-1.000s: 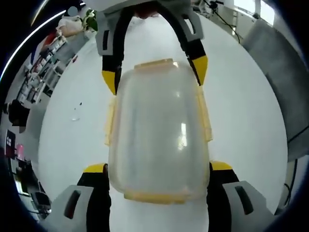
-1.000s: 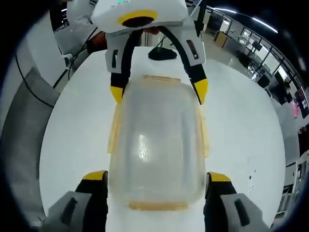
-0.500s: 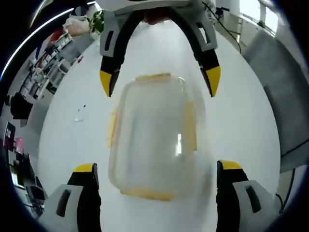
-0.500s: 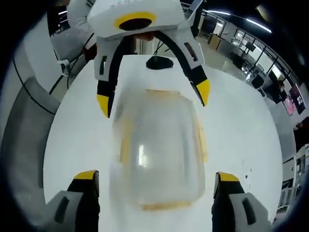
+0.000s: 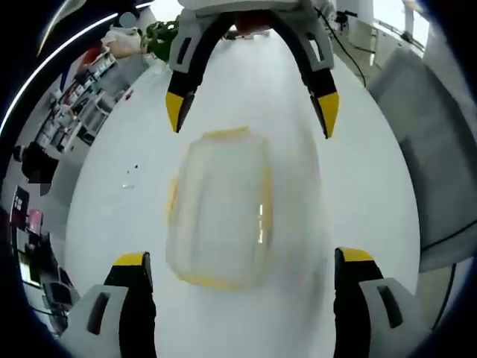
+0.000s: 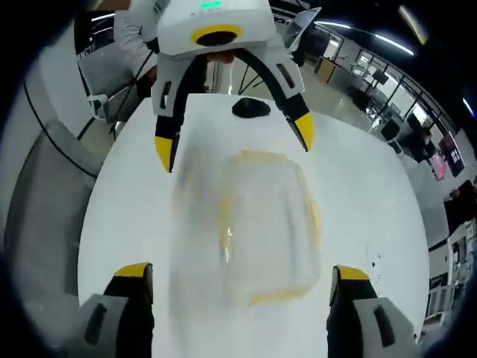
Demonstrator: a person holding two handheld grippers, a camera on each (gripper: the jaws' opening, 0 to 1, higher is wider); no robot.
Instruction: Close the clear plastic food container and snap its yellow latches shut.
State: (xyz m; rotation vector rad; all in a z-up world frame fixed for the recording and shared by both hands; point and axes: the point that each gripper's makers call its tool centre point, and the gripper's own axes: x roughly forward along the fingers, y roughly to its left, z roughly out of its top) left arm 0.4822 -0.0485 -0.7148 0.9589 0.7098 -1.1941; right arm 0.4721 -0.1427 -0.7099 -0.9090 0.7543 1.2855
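The clear plastic container [image 5: 220,209] with yellow latches lies on the white round table [image 5: 112,149], its lid down, blurred by motion. My left gripper [image 5: 242,257] is open, its yellow-tipped jaws standing wide on either side of the container's near end and apart from it. Opposite, beyond the far end, the right gripper [image 5: 252,112] is open too. In the right gripper view the container [image 6: 261,224] lies between my own open right gripper [image 6: 240,271] and the left gripper [image 6: 232,142], with nothing held.
A small black object [image 6: 251,107] sits on the table [image 6: 373,186] behind the left gripper. A grey chair [image 5: 440,149] stands beside the table edge. Shelves [image 5: 71,97] and a green plant [image 5: 160,33] lie beyond the far edge.
Both grippers' jaws have spread wide from the container's sides, and both have drawn back, so the container looks smaller and sits free on the table.
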